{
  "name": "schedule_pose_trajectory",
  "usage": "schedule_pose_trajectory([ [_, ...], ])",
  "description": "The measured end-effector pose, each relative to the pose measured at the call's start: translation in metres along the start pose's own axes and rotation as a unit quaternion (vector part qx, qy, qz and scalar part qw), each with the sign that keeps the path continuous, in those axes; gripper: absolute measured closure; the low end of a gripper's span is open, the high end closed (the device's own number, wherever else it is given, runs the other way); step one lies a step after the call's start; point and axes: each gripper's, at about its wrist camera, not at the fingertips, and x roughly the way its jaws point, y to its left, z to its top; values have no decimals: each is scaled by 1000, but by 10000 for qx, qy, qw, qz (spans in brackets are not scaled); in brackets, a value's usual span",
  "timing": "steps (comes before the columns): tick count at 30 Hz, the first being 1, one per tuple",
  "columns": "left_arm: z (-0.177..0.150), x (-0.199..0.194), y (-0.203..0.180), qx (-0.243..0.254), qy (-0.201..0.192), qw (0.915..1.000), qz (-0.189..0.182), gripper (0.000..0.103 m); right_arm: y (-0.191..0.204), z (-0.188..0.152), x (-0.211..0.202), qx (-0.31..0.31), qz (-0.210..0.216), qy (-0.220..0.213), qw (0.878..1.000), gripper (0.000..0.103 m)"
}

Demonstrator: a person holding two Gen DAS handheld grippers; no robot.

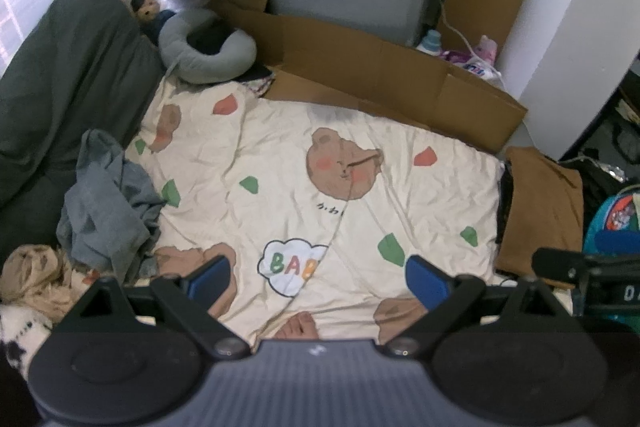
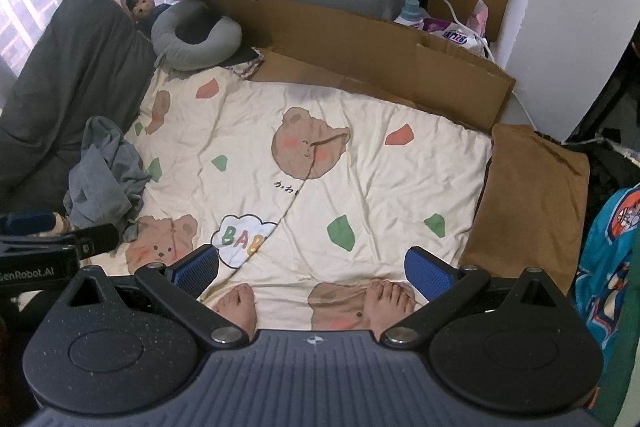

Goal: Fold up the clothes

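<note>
A crumpled grey-blue garment point(image 1: 108, 203) point(image 2: 106, 175) lies in a heap at the left edge of the cream bear-print sheet point(image 1: 304, 163) point(image 2: 360, 163). A folded brown garment point(image 1: 540, 211) point(image 2: 528, 199) rests flat at the sheet's right edge. A beige crumpled cloth point(image 1: 32, 275) sits at the near left. My left gripper point(image 1: 316, 281) hangs open high above the sheet, holding nothing. My right gripper point(image 2: 314, 273) is open too, empty, above the sheet's near edge. Each gripper's body shows at the edge of the other's view.
A person's bare feet point(image 2: 240, 307) stand on the sheet's near edge. A dark green pillow point(image 1: 68, 75) lines the left side. A grey ring cushion point(image 1: 208, 47), a plush toy point(image 1: 146, 7) and flattened cardboard point(image 1: 380, 75) lie at the back. A blue patterned bag point(image 2: 608, 251) is at right.
</note>
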Motion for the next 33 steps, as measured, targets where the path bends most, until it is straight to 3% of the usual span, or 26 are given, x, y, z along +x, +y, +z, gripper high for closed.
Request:
schedule_pose_trajectory([
  [12,18,-12,18,-91,-226,9992,-314,7,17,9,-10,-141,356,6,9993,1],
  [33,30,5,77,-511,-196,9983,-223,7,36,37,4,-193,410,-221,9987,1],
])
